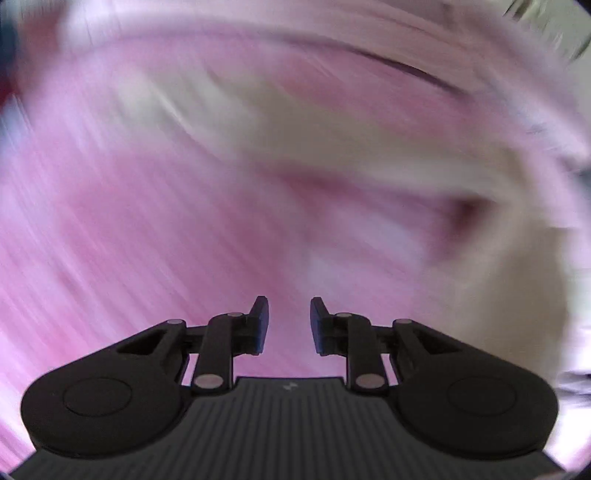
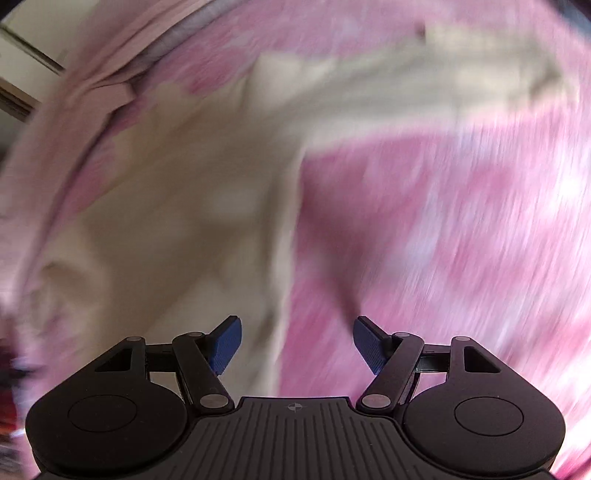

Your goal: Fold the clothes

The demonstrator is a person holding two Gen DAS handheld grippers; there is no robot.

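A cream garment (image 2: 177,206) lies spread on a pink patterned bedcover (image 2: 443,221); both views are blurred by motion. In the right wrist view it fills the left and upper middle. My right gripper (image 2: 297,345) is open and empty, just above the garment's edge where it meets the pink cover. In the left wrist view the cream garment (image 1: 332,140) crosses the upper middle and right side over the pink cover (image 1: 92,240). My left gripper (image 1: 289,325) is open with a narrow gap and holds nothing, hovering over the pink cover.
A pale pink folded fabric edge (image 2: 92,74) runs along the upper left of the right wrist view, with a light wall or furniture (image 2: 26,37) beyond it. A similar pale pink band (image 1: 332,26) runs along the top of the left wrist view.
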